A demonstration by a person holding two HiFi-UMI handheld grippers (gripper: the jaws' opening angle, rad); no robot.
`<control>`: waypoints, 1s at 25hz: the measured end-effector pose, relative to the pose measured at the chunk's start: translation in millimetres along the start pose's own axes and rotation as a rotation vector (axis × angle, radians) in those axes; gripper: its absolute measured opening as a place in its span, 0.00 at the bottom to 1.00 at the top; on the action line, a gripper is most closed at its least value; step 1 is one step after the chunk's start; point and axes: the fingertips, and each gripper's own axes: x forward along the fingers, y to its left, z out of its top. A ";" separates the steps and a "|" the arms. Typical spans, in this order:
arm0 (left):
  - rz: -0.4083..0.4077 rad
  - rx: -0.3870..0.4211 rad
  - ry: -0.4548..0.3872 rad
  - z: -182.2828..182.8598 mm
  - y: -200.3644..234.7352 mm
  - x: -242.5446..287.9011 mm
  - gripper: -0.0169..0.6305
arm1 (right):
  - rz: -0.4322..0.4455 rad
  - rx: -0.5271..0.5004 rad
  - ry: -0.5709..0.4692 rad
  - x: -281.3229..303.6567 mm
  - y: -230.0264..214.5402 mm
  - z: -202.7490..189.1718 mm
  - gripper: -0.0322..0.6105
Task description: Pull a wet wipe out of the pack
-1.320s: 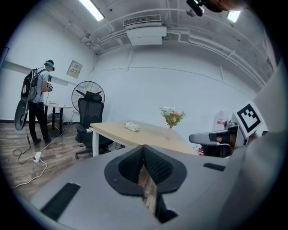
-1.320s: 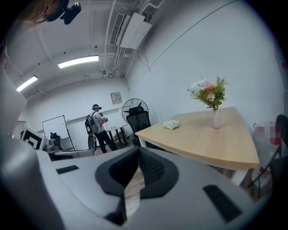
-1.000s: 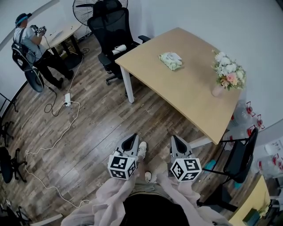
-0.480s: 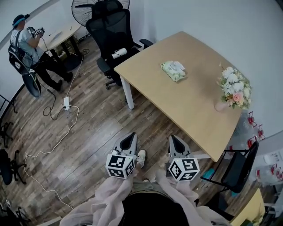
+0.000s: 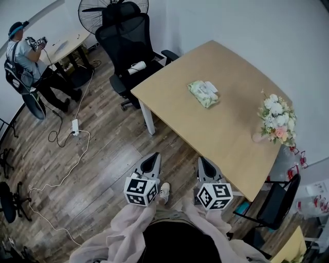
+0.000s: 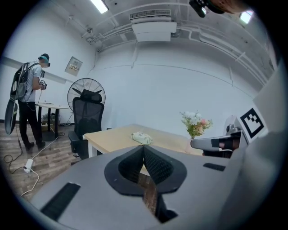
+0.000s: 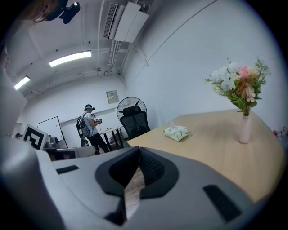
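Observation:
The wet wipe pack [image 5: 203,93], pale green with a white flap, lies flat on the far half of the light wooden table [image 5: 226,131]. It also shows in the left gripper view [image 6: 141,138] and the right gripper view [image 7: 177,133]. My left gripper [image 5: 154,156] and right gripper [image 5: 201,161] hang side by side over the wooden floor, short of the table's near edge and well apart from the pack. Both are shut with nothing held; their jaws meet at the tips in the left gripper view [image 6: 144,148] and the right gripper view [image 7: 138,151].
A vase of flowers [image 5: 277,115] stands at the table's right end. A black office chair [image 5: 126,46] sits at its left end, with a fan [image 5: 103,7] behind. A person [image 5: 23,51] stands far left by a small desk. A white cable [image 5: 67,159] trails over the floor.
The table, pack and vase have slid down the head view, so I stand closer to the table. Both grippers came along, side by side and shut as before.

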 end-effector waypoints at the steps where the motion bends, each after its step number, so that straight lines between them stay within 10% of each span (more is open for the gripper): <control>1: -0.005 0.002 -0.002 3.5 3.7 6.3 0.04 | -0.003 -0.001 -0.001 6.6 -0.9 2.8 0.07; 25: -0.090 -0.002 0.020 17.6 42.3 75.8 0.04 | -0.044 -0.012 0.014 82.1 -10.6 16.2 0.07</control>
